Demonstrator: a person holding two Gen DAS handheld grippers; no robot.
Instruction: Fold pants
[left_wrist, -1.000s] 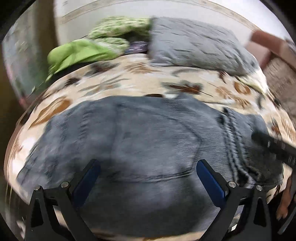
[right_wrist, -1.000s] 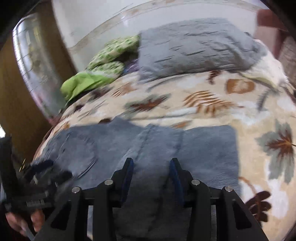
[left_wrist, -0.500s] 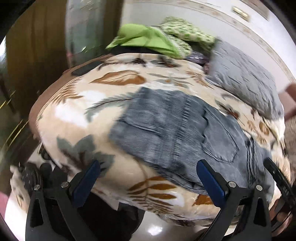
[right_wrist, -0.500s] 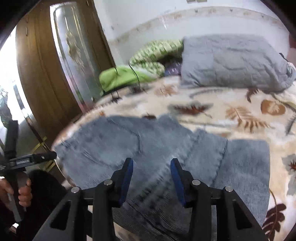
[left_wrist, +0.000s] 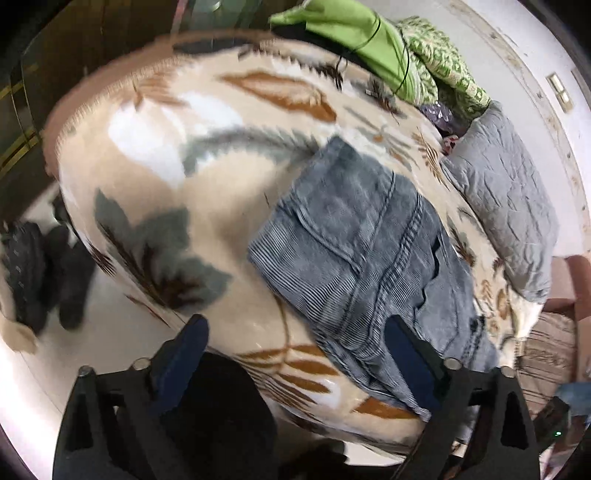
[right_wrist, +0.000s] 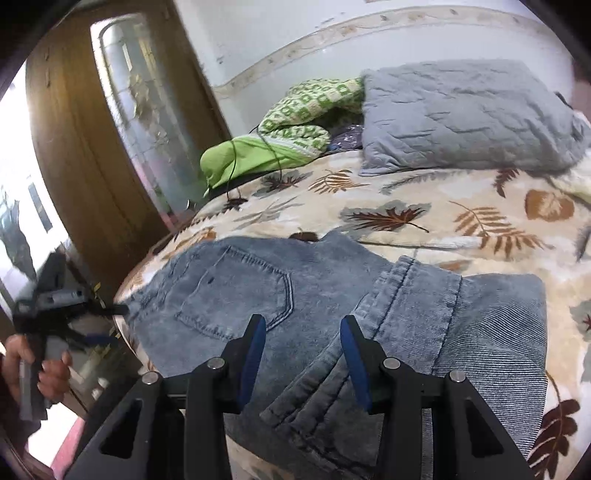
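The folded blue jeans (right_wrist: 332, 314) lie flat on the leaf-patterned bedspread (right_wrist: 424, 206) at the bed's near edge, back pocket up. The left gripper (left_wrist: 295, 358) hangs past the bed's near left corner, its jaws wide and just narrowing, gripping nothing. The right gripper (right_wrist: 301, 354) hovers over the jeans, jaws half apart, released.

A home bedroom: bed under a leaf-print blanket (right_wrist: 424, 206), grey pillow (right_wrist: 465, 118), wooden door (right_wrist: 77, 155).
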